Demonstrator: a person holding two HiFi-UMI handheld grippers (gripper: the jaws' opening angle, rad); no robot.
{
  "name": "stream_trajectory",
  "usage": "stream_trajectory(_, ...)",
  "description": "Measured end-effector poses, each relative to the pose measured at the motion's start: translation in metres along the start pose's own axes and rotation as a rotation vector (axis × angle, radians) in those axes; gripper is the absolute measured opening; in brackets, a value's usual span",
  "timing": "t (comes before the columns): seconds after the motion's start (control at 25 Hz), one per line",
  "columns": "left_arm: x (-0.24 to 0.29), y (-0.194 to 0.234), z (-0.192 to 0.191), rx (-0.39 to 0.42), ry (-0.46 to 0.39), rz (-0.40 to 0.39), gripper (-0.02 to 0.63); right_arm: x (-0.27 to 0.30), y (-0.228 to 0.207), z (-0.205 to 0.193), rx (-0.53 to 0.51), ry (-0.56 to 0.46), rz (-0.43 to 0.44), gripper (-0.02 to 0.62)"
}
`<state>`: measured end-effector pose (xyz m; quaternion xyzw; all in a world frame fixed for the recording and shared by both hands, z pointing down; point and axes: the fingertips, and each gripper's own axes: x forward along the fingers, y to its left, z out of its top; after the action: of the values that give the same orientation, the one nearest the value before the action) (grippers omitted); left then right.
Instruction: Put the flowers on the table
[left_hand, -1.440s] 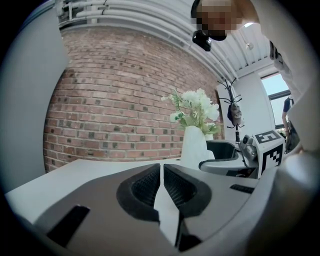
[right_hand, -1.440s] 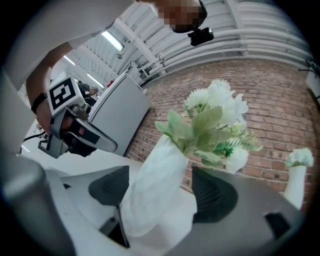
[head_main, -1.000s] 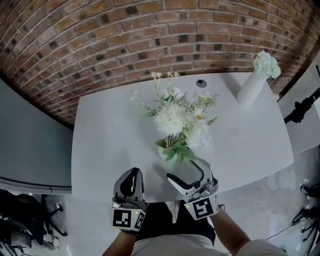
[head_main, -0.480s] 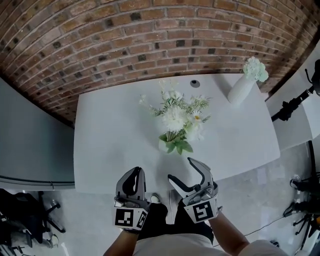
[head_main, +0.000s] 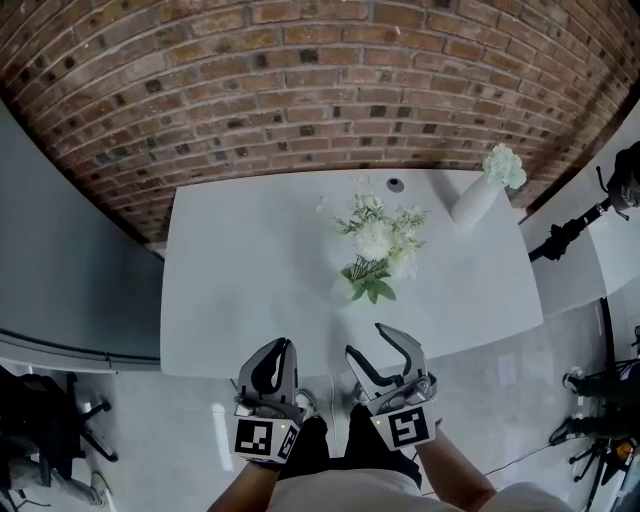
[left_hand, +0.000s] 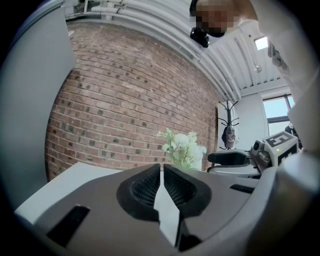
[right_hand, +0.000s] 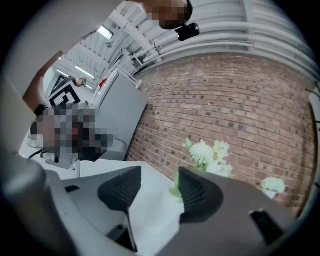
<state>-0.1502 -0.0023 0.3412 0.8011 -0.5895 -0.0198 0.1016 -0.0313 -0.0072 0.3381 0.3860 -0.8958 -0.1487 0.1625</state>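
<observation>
A bunch of white flowers with green leaves (head_main: 378, 240) stands in a small pale vase (head_main: 343, 291) on the middle of the white table (head_main: 240, 270). It also shows in the left gripper view as the flowers (left_hand: 182, 147) and in the right gripper view as the flowers (right_hand: 207, 152). Both grippers hover short of the table's near edge, well apart from the vase. My left gripper (head_main: 268, 362) (left_hand: 162, 170) is shut and empty. My right gripper (head_main: 372, 345) (right_hand: 156, 187) is open; its jaws have just been closing, with nothing between them.
A tall white vase (head_main: 474, 199) with a pale flower head (head_main: 505, 165) leans at the table's back right corner. A round cable hole (head_main: 396, 185) lies near the back edge. Behind is a brick wall (head_main: 300, 90); dark stands (head_main: 575, 230) stand at the right.
Both grippers have drawn back from the vase and off the table's near edge, and the table looks smaller and farther. The right jaws have narrowed.
</observation>
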Motion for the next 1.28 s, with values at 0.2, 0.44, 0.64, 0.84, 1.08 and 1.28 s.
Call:
stream_trajectory(0.2,-0.015,0.001,0.01,-0.027,-0.027,-0.009,0.026,-0.001,-0.003,0.018,0.015,-0.004,-0.04,0.217)
stream_trajectory(0.44,-0.023,-0.001,0.011,-0.068,-0.049,-0.033,0.026,-0.002,-0.005,0.027,0.115,0.008,-0.095,0.18)
stream_trajectory(0.64,-0.024,-0.005,0.014,-0.069,-0.055,-0.067,0.026,-0.006,-0.011,0.035,0.18,0.007,-0.139,0.16)
stream_trajectory(0.84,-0.025,-0.026,0.029,-0.049,-0.074,-0.078,0.026,-0.023,-0.022,0.046,0.202,-0.026,-0.152,0.131)
stream_trajectory(1.08,-0.027,-0.064,0.047,-0.002,-0.106,-0.068,0.026,-0.055,-0.049,0.049,0.223,-0.07,-0.159,0.097)
stream_trajectory(1.28,-0.038,-0.1,0.048,0.026,-0.115,-0.041,0.026,-0.088,-0.064,0.045,0.252,-0.092,-0.157,0.063)
